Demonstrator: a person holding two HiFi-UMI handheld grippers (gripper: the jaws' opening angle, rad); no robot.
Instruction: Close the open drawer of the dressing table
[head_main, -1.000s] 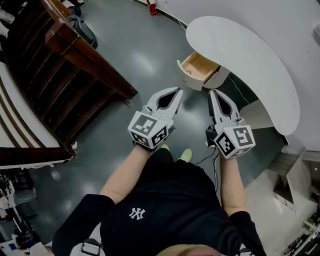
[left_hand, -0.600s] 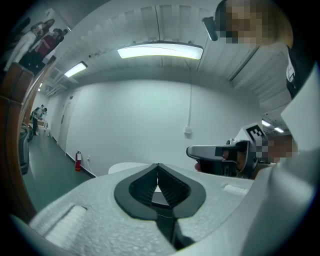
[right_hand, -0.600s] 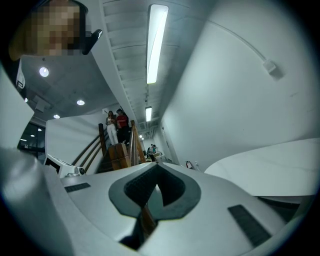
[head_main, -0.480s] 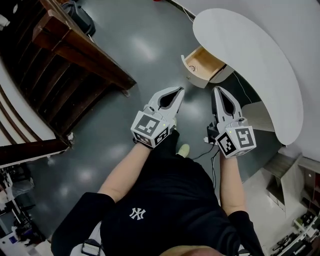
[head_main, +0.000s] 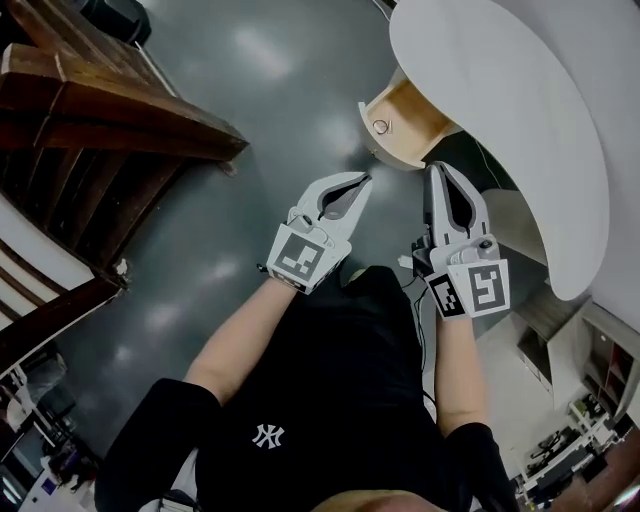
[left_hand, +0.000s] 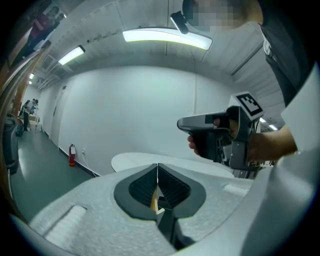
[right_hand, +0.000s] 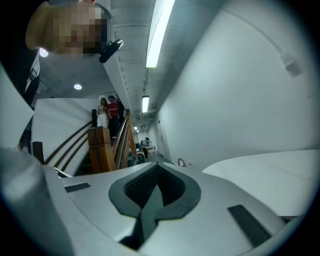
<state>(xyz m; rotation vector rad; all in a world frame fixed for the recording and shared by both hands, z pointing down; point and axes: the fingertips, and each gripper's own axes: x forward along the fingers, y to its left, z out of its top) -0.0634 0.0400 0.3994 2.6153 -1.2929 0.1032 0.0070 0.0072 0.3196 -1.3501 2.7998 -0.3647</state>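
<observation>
Your left claw (head_main: 366, 178) is shut tight and holds nothing. Your right claw (head_main: 434, 167) is shut and empty too. The open pale wooden drawer with a white front (head_main: 403, 112) is near both, at 12 o'clock from the left claw and 11 o'clock from the right claw. It sticks out from under the white curved worktop (head_main: 500, 110).

Overhead head view; level gripper views sharing table (head_main: 480, 100)

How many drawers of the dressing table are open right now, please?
1: the drawer juts out from under the white tabletop, ahead of the left gripper and right gripper. Others may be hidden beneath it.
</observation>
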